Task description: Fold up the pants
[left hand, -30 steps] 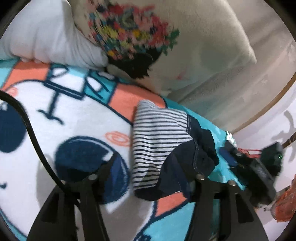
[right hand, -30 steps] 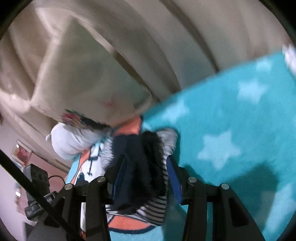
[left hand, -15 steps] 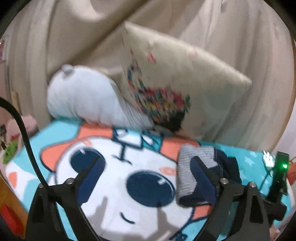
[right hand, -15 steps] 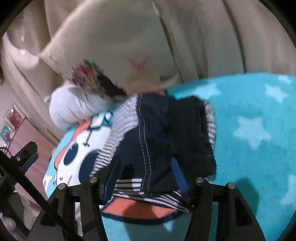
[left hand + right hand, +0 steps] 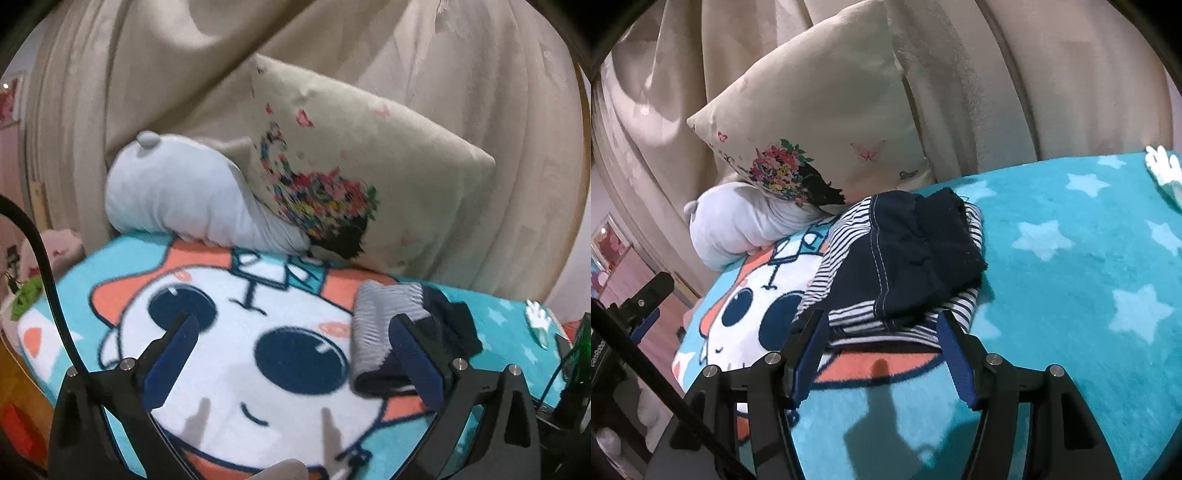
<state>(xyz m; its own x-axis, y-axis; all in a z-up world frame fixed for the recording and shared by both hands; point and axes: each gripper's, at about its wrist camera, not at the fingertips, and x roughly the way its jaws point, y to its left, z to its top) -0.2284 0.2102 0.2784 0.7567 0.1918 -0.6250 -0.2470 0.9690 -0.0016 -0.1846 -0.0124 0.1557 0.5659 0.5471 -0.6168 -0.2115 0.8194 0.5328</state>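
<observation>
The pants (image 5: 905, 258) lie folded in a small bundle on the turquoise cartoon blanket (image 5: 1071, 295); they are dark navy with a white-and-navy striped lining. They also show in the left wrist view (image 5: 402, 336), at the right. My left gripper (image 5: 291, 336) is open and empty above the blanket, its right finger in front of the bundle's near edge. My right gripper (image 5: 882, 328) is open and empty, just short of the bundle's near edge.
A cream pillow (image 5: 362, 184) with a flower print leans on beige curtains (image 5: 498, 92) at the back, with a white plush cushion (image 5: 173, 203) beside it. The bed's left edge drops to the floor (image 5: 646, 273). A black device (image 5: 580, 354) sits at the right edge.
Both grippers have pulled back and up from the folded pants. The right gripper, earlier around the bundle, is now clear of it. The pants stay in place.
</observation>
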